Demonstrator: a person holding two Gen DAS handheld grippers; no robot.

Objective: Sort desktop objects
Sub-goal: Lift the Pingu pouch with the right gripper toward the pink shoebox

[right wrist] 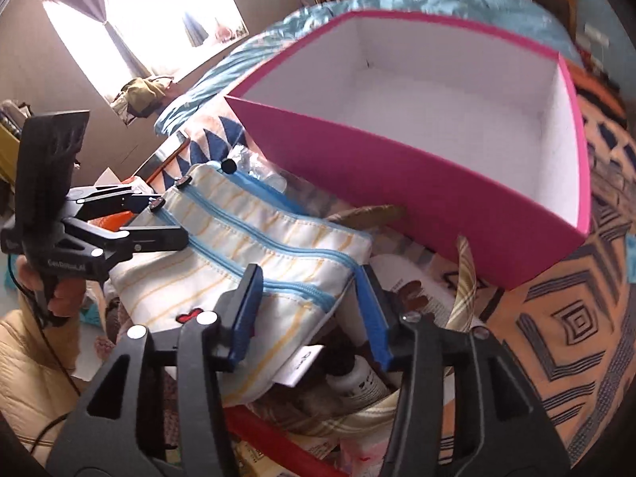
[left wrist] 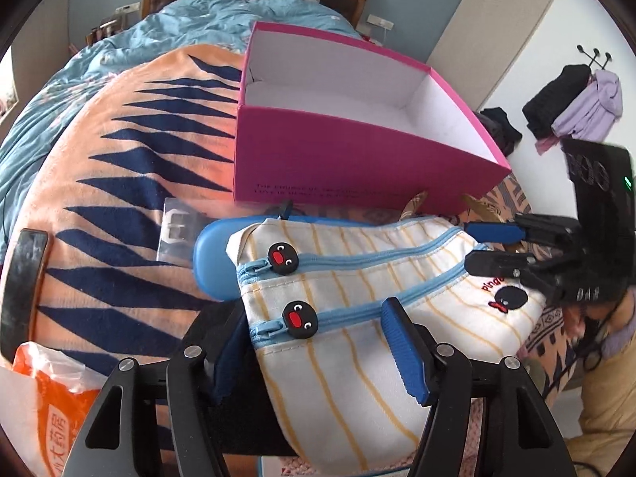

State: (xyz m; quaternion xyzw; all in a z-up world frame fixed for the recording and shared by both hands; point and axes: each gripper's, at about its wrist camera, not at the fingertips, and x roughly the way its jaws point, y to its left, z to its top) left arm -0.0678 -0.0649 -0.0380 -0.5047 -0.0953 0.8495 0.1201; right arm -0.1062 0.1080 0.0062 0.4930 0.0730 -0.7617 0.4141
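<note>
A white pouch (left wrist: 338,278) with yellow stripes, blue zips and penguin pulls is slung between both grippers, in front of an empty pink box (left wrist: 357,159). My left gripper (left wrist: 318,353) is shut on its zip-pull end, pads pressing both sides. In the right wrist view the pouch (right wrist: 258,246) runs from the left gripper (right wrist: 171,220) to my right gripper (right wrist: 310,318). The right gripper's jaws straddle the other end; a gap shows beside its right pad, so it stands open. The box (right wrist: 397,183) lies just beyond. The right gripper (left wrist: 489,248) also shows at the far end.
Under the pouch lie a blue case (left wrist: 214,262), a clear packet (left wrist: 179,230), a small white bottle (right wrist: 357,385) and papers. An orange bag (left wrist: 51,397) sits at the lower left. All rests on a peach and navy blanket (left wrist: 119,159) on a bed.
</note>
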